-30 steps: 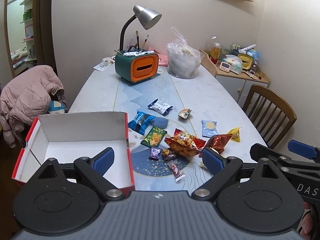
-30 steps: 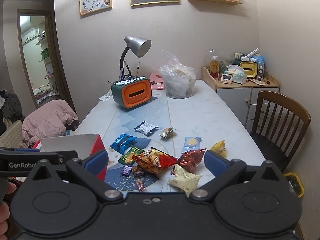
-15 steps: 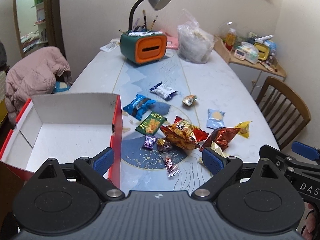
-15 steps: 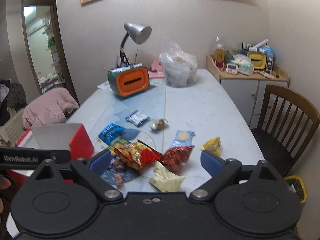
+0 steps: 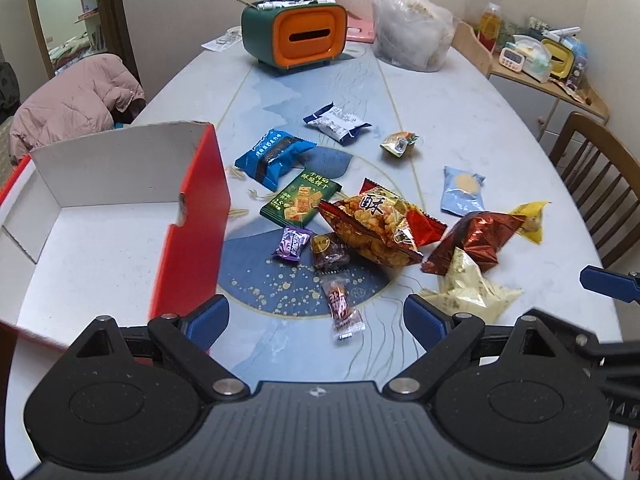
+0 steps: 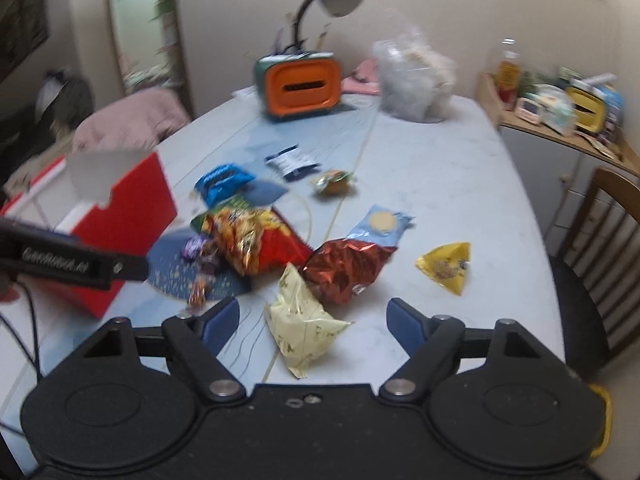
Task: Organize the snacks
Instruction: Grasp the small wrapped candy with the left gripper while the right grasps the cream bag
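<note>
The right gripper [image 6: 310,318] hangs low over the near end of the table [image 6: 440,168], its blue pads apart; its jaws have just been closing in, and the pale yellow bag [image 6: 304,320] lies on the table between them, though the pads are not pressing on it. The left gripper [image 5: 316,318] is beside it, jaws spread wide with nothing held, and a small red candy [image 5: 342,306] lies on the table just ahead of the gap. To the left stands the red box [image 5: 192,232], open, white inside, with nothing in the part I can see. The snacks are all out on the table to the right of it: a blue pack [image 5: 274,156], a green cracker pack [image 5: 300,199], a purple candy [image 5: 292,243] and a dark brown one [image 5: 329,251] side by side, and the big orange-and-red chip bag [image 5: 376,226] in the middle. A shiny red bag [image 6: 346,270] lies against the pale yellow one, with a light blue packet [image 6: 380,224] touching its far edge and a yellow triangle pack [image 6: 446,266] off to the right on its own. Farther up the table are a white-and-navy packet [image 5: 336,122] and a small crumpled wrapper [image 5: 398,144]. At the far end sit an orange-fronted holder [image 5: 296,36] and a clear plastic bag [image 5: 412,28].
</note>
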Motion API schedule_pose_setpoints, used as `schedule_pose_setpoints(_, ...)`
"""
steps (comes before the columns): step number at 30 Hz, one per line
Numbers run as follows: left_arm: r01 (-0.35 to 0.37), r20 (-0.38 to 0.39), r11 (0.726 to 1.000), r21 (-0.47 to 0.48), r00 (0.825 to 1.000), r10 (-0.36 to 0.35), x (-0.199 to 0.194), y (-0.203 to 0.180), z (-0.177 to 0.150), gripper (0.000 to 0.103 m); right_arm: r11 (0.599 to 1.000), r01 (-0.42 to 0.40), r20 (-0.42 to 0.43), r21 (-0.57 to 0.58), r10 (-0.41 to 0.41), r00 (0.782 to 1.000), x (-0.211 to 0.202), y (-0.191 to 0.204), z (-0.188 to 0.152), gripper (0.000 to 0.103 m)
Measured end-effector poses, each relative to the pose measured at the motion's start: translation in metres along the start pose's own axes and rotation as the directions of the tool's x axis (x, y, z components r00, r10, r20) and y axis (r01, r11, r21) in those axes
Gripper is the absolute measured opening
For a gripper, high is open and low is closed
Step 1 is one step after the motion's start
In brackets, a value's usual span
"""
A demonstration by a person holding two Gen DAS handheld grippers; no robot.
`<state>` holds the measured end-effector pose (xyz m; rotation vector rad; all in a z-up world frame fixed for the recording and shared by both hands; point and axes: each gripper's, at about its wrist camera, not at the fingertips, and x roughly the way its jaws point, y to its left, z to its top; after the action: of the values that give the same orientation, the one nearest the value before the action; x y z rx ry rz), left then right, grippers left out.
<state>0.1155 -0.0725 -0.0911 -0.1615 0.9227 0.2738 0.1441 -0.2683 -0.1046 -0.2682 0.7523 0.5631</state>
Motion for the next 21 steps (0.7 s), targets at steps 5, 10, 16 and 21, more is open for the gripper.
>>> schedule_pose_setpoints(5,-0.035,-0.041,0.999,-0.006,0.999,0.035,0.032,-0.004,0.003,0.095,0.995,-0.037,-0.063,-0.090,0.031,0.997,0.033,-0.004,-0.002,0.080)
schedule_pose_setpoints(10,-0.054,-0.075,0.998,-0.024,0.996,0.052,0.054,-0.001,0.004,0.094,0.990,-0.079,-0.119,-0.113,0.065,0.991,0.065,-0.009,-0.005,0.080)
schedule_pose_setpoints(16,-0.041,-0.127,0.998,-0.054,0.991,0.033,0.076,0.004,0.004,0.077,0.990,-0.113,-0.168,-0.082,0.098,0.981,0.091,-0.010,-0.008,0.073)
schedule_pose_setpoints(21,-0.010,-0.145,0.998,-0.056,0.990,0.001,0.086,0.002,0.004,0.064,0.989,-0.125,-0.174,-0.074,0.110,0.978,0.098,-0.009,-0.008,0.065)
